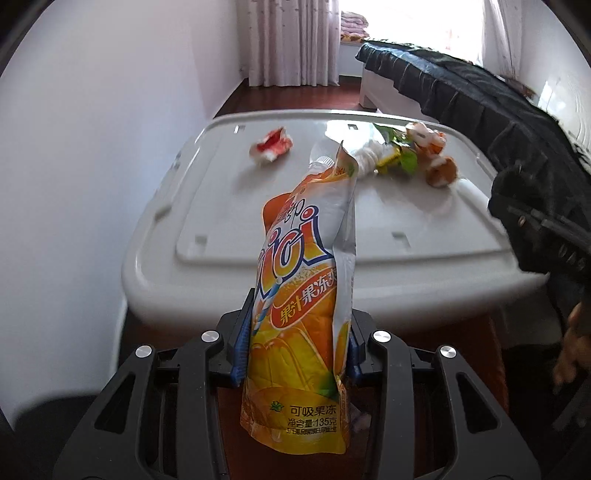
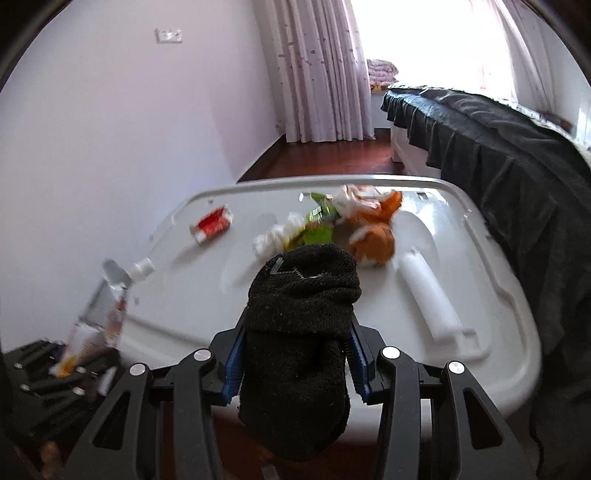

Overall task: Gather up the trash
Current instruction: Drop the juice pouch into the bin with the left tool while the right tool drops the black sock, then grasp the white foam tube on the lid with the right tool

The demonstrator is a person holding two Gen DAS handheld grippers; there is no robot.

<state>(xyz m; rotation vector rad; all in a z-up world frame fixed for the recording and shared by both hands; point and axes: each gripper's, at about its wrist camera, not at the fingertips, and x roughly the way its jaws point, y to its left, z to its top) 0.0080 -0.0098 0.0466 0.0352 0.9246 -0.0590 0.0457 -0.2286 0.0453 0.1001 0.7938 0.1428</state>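
Your left gripper (image 1: 295,350) clamps the jelly pouch (image 1: 303,280), your right gripper (image 2: 293,365) the black sock (image 2: 299,332); red wrapper (image 2: 211,224), plush toy (image 2: 373,236) and white tube (image 2: 430,299) litter the bin lid (image 2: 491,354).

A home bedroom: a bed (image 2: 480,147) under a dark quilt, floor-length patterned curtains (image 2: 325,74) at a bright window, dark wooden floor (image 2: 332,155), plain white walls and a wall socket (image 2: 168,35).

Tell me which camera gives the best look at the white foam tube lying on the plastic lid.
The right wrist view. There the white cylindrical foam tube lies in full on the white plastic bin lid, right of the black knitted sock in the right gripper. The left wrist view does not show it clearly.
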